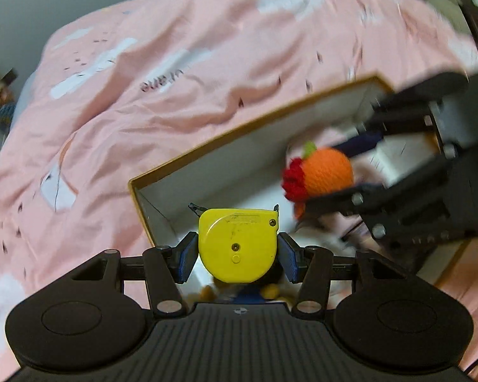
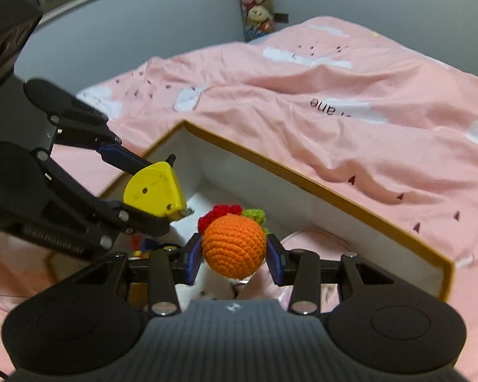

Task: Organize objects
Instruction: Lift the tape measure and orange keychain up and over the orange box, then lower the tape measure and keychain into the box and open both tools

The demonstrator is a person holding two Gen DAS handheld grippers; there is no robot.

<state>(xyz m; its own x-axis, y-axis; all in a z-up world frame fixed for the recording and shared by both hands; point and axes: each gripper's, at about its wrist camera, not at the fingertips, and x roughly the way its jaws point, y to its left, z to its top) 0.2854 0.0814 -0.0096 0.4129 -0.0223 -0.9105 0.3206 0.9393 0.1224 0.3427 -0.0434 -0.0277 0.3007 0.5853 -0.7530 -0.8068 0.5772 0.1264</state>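
Two grippers over box [image 2: 318,187] | left fingers [image 1: 188,254] hold yellow tape measure [image 1: 237,245] | right fingers [image 2: 194,258] hold orange crochet ball [image 2: 234,250]

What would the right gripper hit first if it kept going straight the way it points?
Probably the white inside of the open gold-rimmed cardboard box; the right gripper, holding the orange crocheted ball, points into it. Depth unclear.

Tape measure [image 1: 237,248]: yellow case, dark screws.
Crocheted ball [image 2: 233,251]: orange yarn, with red and lime-green tufts on top.
Box [image 2: 318,187]: white inside, mustard-brown rim.
Bed cover [image 2: 350,127]: pink, printed with white clouds, small dark marks and dark lettering.
Gripper pads [image 1: 188,256]: blue, on black frames.
Wall [image 2: 143,25]: grey.
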